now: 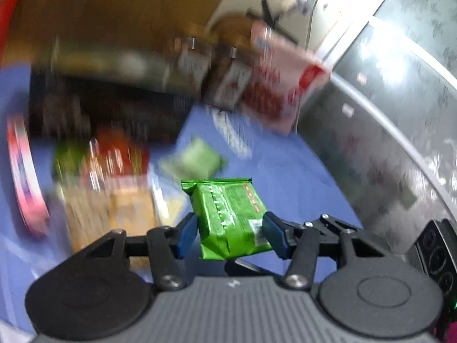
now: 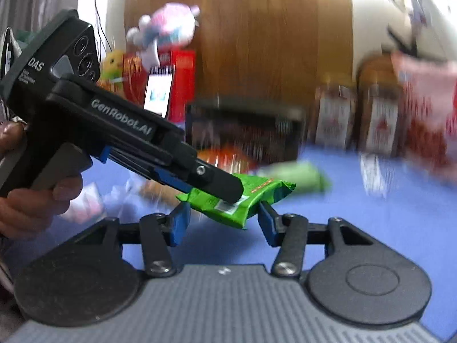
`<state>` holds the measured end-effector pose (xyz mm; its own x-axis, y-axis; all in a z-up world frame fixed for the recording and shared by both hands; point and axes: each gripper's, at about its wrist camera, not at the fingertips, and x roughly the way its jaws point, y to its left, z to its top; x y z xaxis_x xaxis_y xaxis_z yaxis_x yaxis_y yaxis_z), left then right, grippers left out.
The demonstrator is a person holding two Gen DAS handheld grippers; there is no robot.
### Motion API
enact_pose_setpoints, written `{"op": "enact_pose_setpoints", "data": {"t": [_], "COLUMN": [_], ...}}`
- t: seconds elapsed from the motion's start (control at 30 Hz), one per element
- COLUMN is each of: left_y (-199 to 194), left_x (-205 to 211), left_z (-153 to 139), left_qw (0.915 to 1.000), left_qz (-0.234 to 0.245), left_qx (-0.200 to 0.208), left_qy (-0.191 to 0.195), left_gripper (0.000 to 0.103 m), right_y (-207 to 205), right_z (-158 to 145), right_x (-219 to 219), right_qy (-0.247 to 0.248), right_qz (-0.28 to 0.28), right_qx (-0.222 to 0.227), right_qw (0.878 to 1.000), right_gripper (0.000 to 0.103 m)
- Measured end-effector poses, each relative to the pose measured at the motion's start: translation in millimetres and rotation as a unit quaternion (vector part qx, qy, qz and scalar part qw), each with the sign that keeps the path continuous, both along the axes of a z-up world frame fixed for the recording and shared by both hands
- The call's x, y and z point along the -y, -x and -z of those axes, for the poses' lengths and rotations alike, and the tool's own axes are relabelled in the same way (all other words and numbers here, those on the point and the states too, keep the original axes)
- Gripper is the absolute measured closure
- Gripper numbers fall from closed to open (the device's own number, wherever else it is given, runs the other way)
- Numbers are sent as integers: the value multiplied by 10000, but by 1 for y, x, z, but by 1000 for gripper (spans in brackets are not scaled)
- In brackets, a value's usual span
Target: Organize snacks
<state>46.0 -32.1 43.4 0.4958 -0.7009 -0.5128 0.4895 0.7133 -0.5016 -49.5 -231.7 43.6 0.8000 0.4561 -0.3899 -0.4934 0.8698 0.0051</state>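
Observation:
A bright green snack packet (image 1: 231,217) hangs above the blue cloth with my left gripper (image 1: 231,235) shut on it, one blue pad on each long side. In the right wrist view the left gripper (image 2: 232,195) reaches in from the left and grips the same green packet (image 2: 242,203) near its barcode end. My right gripper (image 2: 222,210) has the packet's near corner between its blue pads. The right-hand pad is at the wrapper's edge, while a sliver of cloth shows beside the left-hand pad. A dark finger-like bar (image 1: 245,267) shows under the packet.
The blue tablecloth (image 2: 371,228) holds a blurred heap of snack packets (image 1: 114,177) and a pale green packet (image 2: 297,174). A black box (image 2: 245,131), two jars (image 2: 354,120) and a pink-red bag (image 1: 282,80) stand behind. A hand (image 2: 31,200) holds the left gripper's handle.

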Motion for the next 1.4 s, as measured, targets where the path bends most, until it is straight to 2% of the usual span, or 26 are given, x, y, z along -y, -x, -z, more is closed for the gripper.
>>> {"op": "enact_pose_setpoints", "data": {"t": [0.1,0.2,0.33,0.57,0.73,0.87,0.93,1.0,1.03,1.1,1.23,1.33,1.4], "left_y": [-23,-54,-98,-144,-140,-112,-95,-78,-69,-59,-52,-48,-41], "left_x": [-9,-16,-21,-17,-30,-52,-68,-85,-94,-109,-124,-124,-131], "left_z": [-30,-45,-48,-29,-25,-33,-32,-26,-20,-8,16,22,21], "left_qw": [9988,9963,9941,9949,9935,9908,9893,9867,9850,9822,9772,9743,9743], "left_qz": [-261,-535,-858,-879,-1040,-1176,-1286,-1487,-1626,-1843,-2114,-2214,-2236], "left_qx": [424,675,651,449,454,663,689,651,585,364,-176,-290,-266], "left_qy": [-18,-64,-112,-195,-125,-18,38,28,18,-8,-127,-290,-108], "left_gripper": [53,53,53,53,53,52,52,52,52,52,52,52,52], "right_y": [-33,-79,-130,-174,-164,-139,-130,-121,-118,-111,-101,-96,-95], "right_z": [-18,-30,-30,-11,-11,-16,-13,-6,0,8,10,2,1], "right_x": [-7,-10,-20,-32,-25,-2,10,19,20,15,-13,-45,-71], "right_qy": [-122,-487,-720,-484,-515,-921,-1359,-1753,-1849,-1933,-1756,-1440,-1106], "right_qz": [-37,-60,-42,340,642,768,695,531,466,300,-69,-458,-682], "right_qx": [359,276,30,-233,-69,-15,-307,-752,-988,-1333,-1552,-1500,-1485], "right_qw": [9993,9984,9974,9980,9966,9928,9878,9802,9767,9716,9721,9771,9803], "right_gripper": [48,48,48,48,44,44,45,51,56,57,58,56,56]}}
